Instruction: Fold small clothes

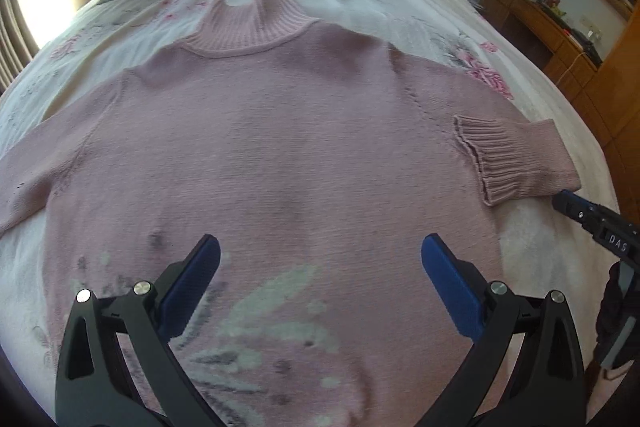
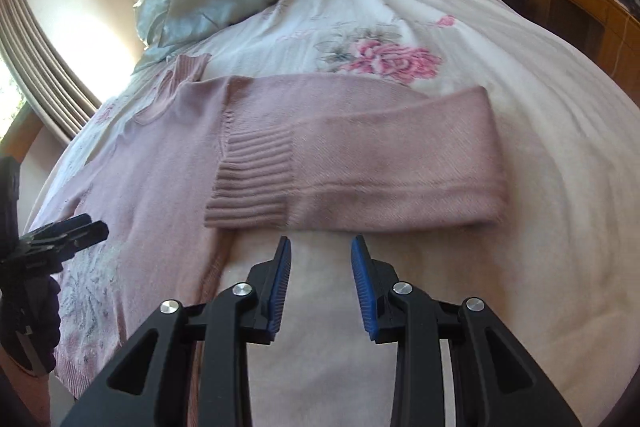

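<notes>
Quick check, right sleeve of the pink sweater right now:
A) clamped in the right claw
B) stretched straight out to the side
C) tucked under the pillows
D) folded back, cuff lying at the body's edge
D: the right sleeve doubles back, its ribbed cuff lying at the sweater body's edge; the right claw is open, short of it.

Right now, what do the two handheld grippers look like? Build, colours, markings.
Both match: the left gripper and right gripper have matte black plastic linkage arms with triangular cutouts, silver round pivot pins, and blue ribbed pads on the fingers. The right one's side carries white "DAS" lettering. No cables are visible.
</notes>
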`<state>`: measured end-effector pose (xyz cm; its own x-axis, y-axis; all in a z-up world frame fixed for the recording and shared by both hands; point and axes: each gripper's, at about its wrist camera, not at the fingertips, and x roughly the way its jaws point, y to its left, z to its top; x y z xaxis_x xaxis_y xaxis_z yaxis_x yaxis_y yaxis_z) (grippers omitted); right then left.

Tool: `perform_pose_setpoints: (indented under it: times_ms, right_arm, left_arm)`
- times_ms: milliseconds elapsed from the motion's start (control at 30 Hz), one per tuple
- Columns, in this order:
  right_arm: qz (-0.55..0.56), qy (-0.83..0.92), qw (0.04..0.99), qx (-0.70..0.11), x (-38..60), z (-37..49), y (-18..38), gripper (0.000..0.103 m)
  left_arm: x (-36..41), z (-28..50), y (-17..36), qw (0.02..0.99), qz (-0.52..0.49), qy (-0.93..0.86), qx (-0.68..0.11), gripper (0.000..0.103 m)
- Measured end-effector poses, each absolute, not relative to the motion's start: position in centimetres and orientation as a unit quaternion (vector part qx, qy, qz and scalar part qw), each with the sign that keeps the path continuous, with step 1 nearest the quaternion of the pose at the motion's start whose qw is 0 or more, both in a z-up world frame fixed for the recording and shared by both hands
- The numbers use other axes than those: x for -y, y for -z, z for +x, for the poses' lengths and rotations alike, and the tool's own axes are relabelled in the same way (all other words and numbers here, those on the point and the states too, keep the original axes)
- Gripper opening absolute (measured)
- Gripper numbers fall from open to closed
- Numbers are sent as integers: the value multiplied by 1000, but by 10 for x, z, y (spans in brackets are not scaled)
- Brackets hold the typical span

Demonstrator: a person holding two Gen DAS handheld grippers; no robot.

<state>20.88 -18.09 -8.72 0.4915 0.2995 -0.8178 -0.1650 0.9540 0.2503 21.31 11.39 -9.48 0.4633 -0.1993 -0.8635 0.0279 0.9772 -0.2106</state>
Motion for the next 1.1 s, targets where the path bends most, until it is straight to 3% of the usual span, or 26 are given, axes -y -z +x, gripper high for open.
perform_pose_setpoints:
  times_ms: [267,333,400,467,567,667,1100]
  right_arm:
    - [104,-132,863,-477,214,164,106,32]
    - [108,-130,861,-479,215,160,114,33]
    - [113,-125,858,-485,217,159,124,34]
    - [123,-127,856,-486,219,159,133,34]
    - [139,-127,857,-480,221,158,137,34]
    - [149,-125,856,-479,224,158,138,34]
    - [135,-110,861,-478,217,159,144,34]
  left_arm:
    - [-38,283,127,807,-125,123,-564,98]
    - [-26,293,130,804,-128,123,-567,91]
    - [-18,297,128,808,-111,113,-567,66]
    - [-11,297,125,811,-105,114,-564,55]
    - [-4,298,121,810,-110,132,-561,22]
    - [0,298,115,811,-124,143,-554,5]
    - [-106,261,34,872,-200,128,-428,4]
